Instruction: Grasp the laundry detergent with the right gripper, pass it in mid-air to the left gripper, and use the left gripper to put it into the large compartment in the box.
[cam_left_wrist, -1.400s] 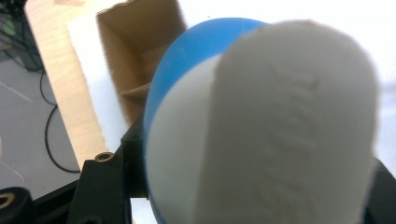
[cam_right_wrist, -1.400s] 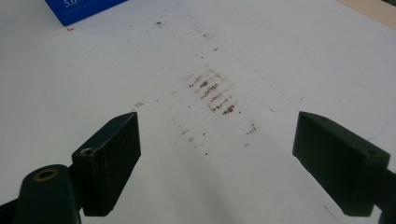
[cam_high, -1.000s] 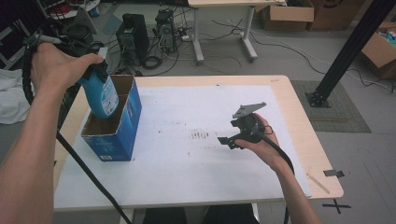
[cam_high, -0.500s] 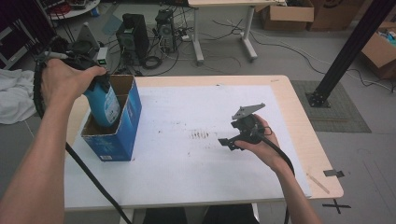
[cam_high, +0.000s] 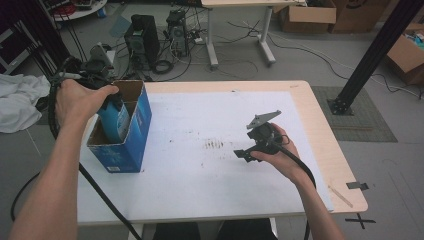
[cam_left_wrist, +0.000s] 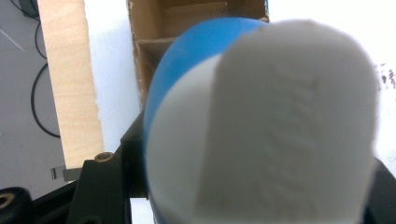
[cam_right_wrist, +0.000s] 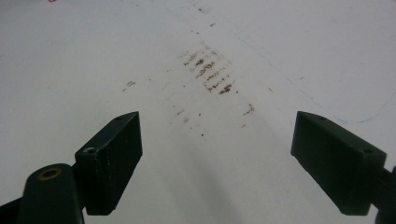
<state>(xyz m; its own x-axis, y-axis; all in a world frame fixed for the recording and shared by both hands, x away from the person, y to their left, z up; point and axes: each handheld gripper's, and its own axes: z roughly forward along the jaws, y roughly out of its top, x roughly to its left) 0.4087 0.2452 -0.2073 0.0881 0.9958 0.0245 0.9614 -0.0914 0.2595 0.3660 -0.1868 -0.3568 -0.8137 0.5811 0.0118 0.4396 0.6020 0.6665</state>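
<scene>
left tool (cam_high: 107, 102): jaws clamped on a blue plastic bottle with a white label (cam_high: 116, 120); in the high view the hand (cam_high: 80, 100) covers most of the tool body, jaw tips not visible there
bottle: upright, lower half down inside the open blue cardboard box (cam_high: 122, 150); bottom hidden by the box wall, can't tell if it touches the box floor
left tool view: bottle (cam_left_wrist: 261, 126) blurred and very close, blocks most of the box (cam_left_wrist: 196, 18); only brown inner walls and a divider visible at top, compartment can't be told
box: sits at the left edge of the white-topped wooden worktop (cam_high: 210, 200), flaps open
right tool (cam_high: 250, 150): jaws spread wide, nothing between them; held low over the worktop middle, well apart from the box
right tool view: bare white surface with brown smudges (cam_right_wrist: 208, 70) ahead of the jaws; right jaw cut off at frame edge
</scene>
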